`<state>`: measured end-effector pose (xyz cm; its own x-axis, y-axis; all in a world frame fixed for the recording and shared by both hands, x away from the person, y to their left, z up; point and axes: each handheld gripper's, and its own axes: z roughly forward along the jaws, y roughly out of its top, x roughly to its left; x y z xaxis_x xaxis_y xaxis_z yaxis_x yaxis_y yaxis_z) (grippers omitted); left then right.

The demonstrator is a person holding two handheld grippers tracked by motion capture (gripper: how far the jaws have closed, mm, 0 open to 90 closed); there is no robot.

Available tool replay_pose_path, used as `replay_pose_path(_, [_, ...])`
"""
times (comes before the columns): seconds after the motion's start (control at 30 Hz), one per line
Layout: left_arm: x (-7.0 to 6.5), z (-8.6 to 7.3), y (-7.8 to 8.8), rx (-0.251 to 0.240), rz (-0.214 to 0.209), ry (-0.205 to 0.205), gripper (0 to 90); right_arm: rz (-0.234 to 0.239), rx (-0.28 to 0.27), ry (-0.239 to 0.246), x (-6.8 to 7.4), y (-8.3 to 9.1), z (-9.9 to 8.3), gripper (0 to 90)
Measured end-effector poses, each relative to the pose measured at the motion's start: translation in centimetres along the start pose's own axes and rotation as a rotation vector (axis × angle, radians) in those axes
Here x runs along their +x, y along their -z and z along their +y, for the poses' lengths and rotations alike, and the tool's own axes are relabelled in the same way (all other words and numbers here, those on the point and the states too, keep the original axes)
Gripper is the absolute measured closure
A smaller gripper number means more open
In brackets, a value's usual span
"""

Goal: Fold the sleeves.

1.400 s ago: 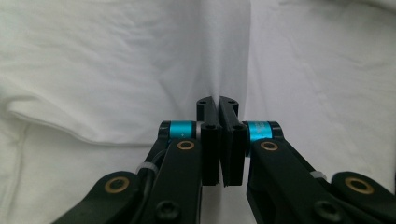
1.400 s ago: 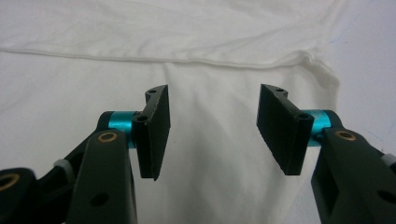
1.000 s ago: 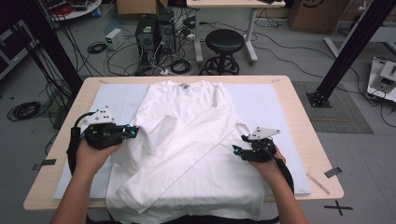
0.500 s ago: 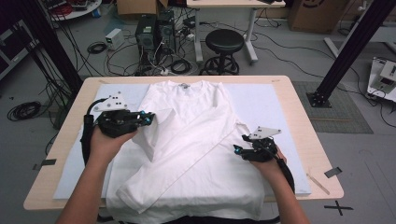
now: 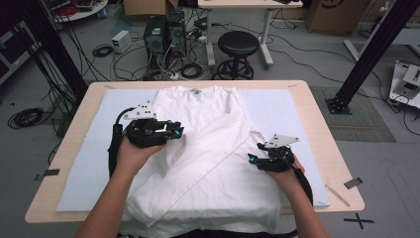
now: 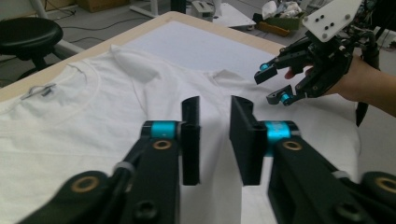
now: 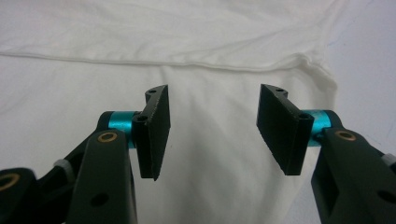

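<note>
High view: a white T-shirt [image 5: 208,144] lies flat on a pale blue mat [image 5: 277,106] that covers the wooden table [image 5: 324,136], its collar at the far edge. The left side has been folded diagonally across the body, so a long straight crease runs from lower left toward the right shoulder. The left gripper [image 5: 176,130] sits over the folded panel at chest level — half a second ago it was further out toward the shirt's left edge, and a second ago it was lower still with the fabric pinched. The right gripper [image 5: 252,158] rests where it was, near the shirt's right sleeve.

Left gripper view: its jaws have just been opening and now stand a narrow gap apart with nothing between them — the sleeve fold has been let go and lies on the shirt [image 6: 93,116]. The right gripper [image 6: 275,84] shows beyond, above the far sleeve.

Right gripper view: the right gripper [image 7: 212,133] has its jaws wide apart, empty, hanging just over the shirt [image 7: 187,46] near its hem edge.

The left fold looks finished; the right side probably comes next.
</note>
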<state>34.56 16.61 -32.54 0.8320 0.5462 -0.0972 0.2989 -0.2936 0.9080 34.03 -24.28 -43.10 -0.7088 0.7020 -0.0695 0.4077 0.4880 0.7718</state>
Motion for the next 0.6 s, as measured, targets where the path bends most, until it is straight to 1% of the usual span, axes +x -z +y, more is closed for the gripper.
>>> replay_pose_path(0.03, [0.3,-0.6,0.1,-0.002,0.008,0.018,67.4,0.000,0.000,0.002,0.0,0.0,0.0,45.4])
replay_pose_path(0.07, [0.5,-0.9,0.2,-0.002,0.013,0.024,62.7,0.001,0.004,0.002,0.0,-0.1,0.0,45.4])
replay_pose_path(0.13, [0.7,-1.5,0.6,0.001,0.013,0.030,61.4,-0.001,0.002,0.004,-0.1,-0.1,0.0,45.4])
replay_pose_path(0.17, [0.7,-1.8,0.7,-0.001,0.009,0.033,61.1,0.000,0.003,0.003,-0.1,-0.1,0.0,45.4])
replay_pose_path(0.3, [0.6,-3.4,1.2,0.026,-0.009,0.032,59.4,0.001,0.002,0.004,-0.1,-0.1,0.0,45.4])
replay_pose_path(0.33, [0.6,-3.4,1.2,0.026,-0.009,0.032,59.2,0.001,0.002,0.004,-0.1,-0.1,0.0,45.4])
replay_pose_path(0.37, [0.4,-4.4,1.3,0.036,-0.024,0.029,59.2,-0.003,0.000,0.004,0.0,-0.1,0.0,45.4])
replay_pose_path(0.43, [0.1,-5.6,1.2,0.054,-0.046,0.035,58.9,0.000,0.005,0.005,0.2,-0.1,0.1,45.3])
replay_pose_path(0.47, [0.1,-5.6,1.2,0.054,-0.046,0.035,58.9,0.000,0.005,0.005,0.2,-0.1,0.1,45.3])
replay_pose_path(0.5, [-0.1,-6.6,1.0,0.079,-0.053,0.031,58.9,0.002,0.008,0.002,0.3,-0.2,0.1,45.4])
replay_pose_path(0.57, [-0.1,-7.4,0.7,0.107,-0.057,0.039,58.9,0.002,0.010,0.006,0.4,-0.3,0.1,45.3])
replay_pose_path(0.6, [-0.1,-8.0,0.6,0.128,-0.057,0.032,58.9,0.004,0.009,0.008,0.4,-0.4,0.2,45.3])
